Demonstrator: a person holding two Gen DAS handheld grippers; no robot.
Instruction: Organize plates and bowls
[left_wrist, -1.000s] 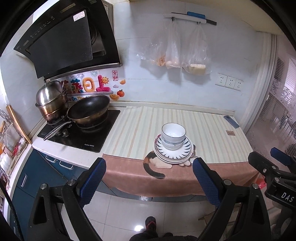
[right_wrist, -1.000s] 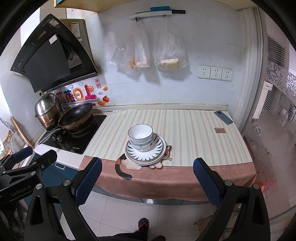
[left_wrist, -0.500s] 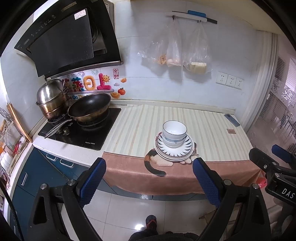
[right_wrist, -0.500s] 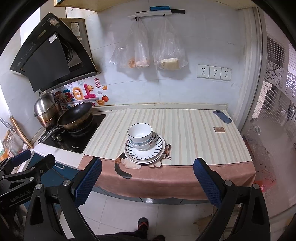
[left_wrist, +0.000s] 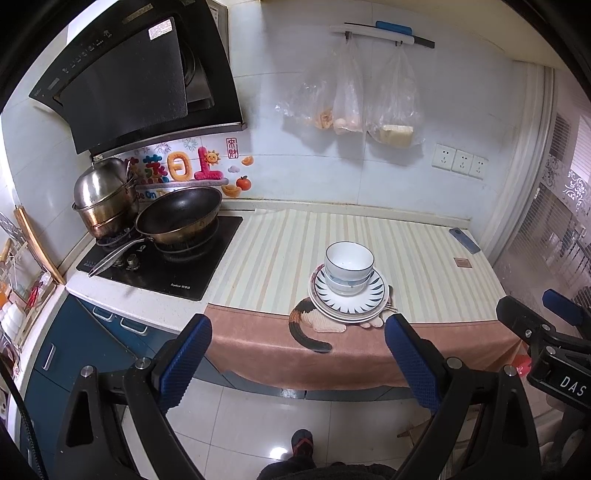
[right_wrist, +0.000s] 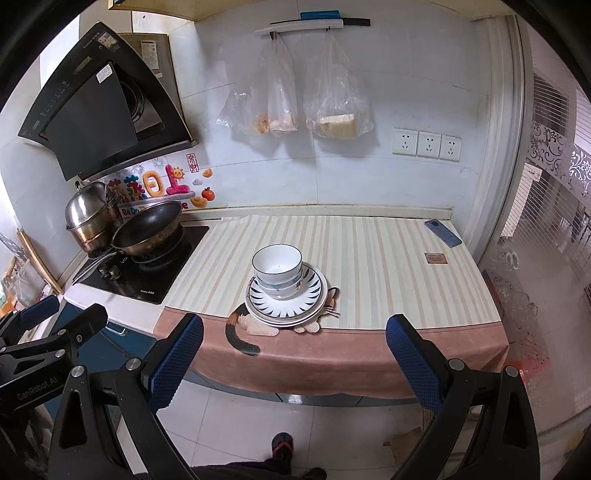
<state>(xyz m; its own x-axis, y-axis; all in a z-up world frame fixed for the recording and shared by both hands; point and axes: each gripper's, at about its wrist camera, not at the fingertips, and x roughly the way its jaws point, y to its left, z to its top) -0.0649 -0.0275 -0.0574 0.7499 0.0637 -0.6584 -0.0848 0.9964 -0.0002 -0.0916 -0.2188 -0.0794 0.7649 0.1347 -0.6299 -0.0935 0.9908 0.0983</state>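
Stacked white bowls (left_wrist: 348, 266) sit on a stack of blue-patterned plates (left_wrist: 349, 300) near the front edge of the striped counter; the bowls (right_wrist: 277, 269) and plates (right_wrist: 287, 300) also show in the right wrist view. My left gripper (left_wrist: 298, 350) is open and empty, held back over the floor in front of the counter. My right gripper (right_wrist: 294, 349) is open and empty, also well short of the counter. Each gripper shows at the edge of the other's view.
A black cooktop (left_wrist: 162, 266) with a wok (left_wrist: 179, 218) and steel pots (left_wrist: 105, 201) stands at the left. A phone (right_wrist: 443, 232) and a small card (right_wrist: 436, 258) lie at the counter's right end. Plastic bags (right_wrist: 295, 99) hang on the wall.
Both grippers have drifted slightly back from the counter; the stack looks a little smaller. Nothing was taken hold of.
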